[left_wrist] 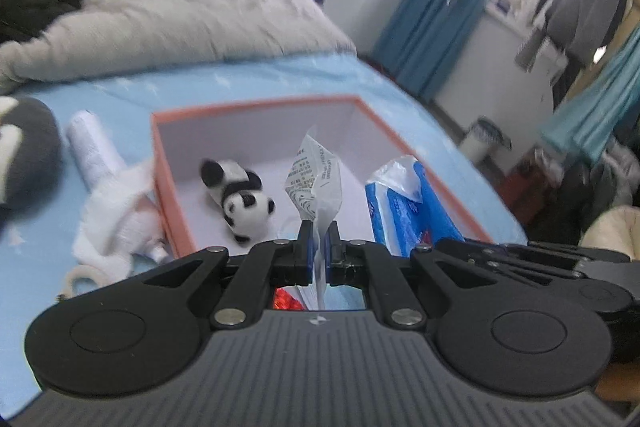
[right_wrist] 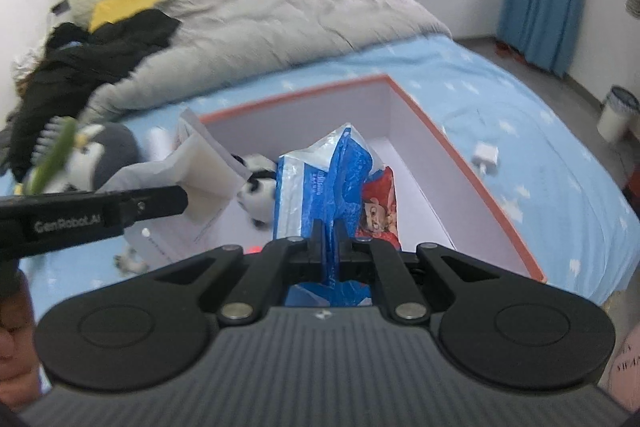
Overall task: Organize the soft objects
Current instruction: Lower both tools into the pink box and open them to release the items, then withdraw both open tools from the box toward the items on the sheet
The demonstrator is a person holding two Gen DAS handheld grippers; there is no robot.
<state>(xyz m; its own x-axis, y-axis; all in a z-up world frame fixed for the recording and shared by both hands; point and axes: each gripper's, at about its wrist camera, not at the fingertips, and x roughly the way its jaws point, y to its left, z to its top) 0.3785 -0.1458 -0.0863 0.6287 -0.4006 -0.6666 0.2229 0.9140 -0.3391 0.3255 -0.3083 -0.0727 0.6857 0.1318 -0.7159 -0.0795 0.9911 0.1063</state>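
Note:
An orange-rimmed box [left_wrist: 256, 105] with a white inside sits on the blue bedsheet; its rim [right_wrist: 472, 163] also shows in the right wrist view. A panda plush [left_wrist: 240, 199] [right_wrist: 256, 195] lies inside it. My left gripper [left_wrist: 319, 231] is shut on a white printed packet [left_wrist: 316, 179], held over the box. My right gripper [right_wrist: 330, 227] is shut on a blue tissue pack [right_wrist: 316, 187] [left_wrist: 408, 207], also over the box. A red cartoon packet [right_wrist: 376, 203] shows just right of the tissue pack; I cannot tell whether it is held. The left gripper [right_wrist: 180, 203] reaches in from the left.
A grey penguin plush [left_wrist: 24, 151] and a white rolled cloth [left_wrist: 104, 187] lie left of the box. Behind it are a grey duvet [left_wrist: 160, 19] and black clothes [right_wrist: 92, 55]. A white charger [right_wrist: 486, 155] lies right of the box. A bin [right_wrist: 616, 115] stands on the floor.

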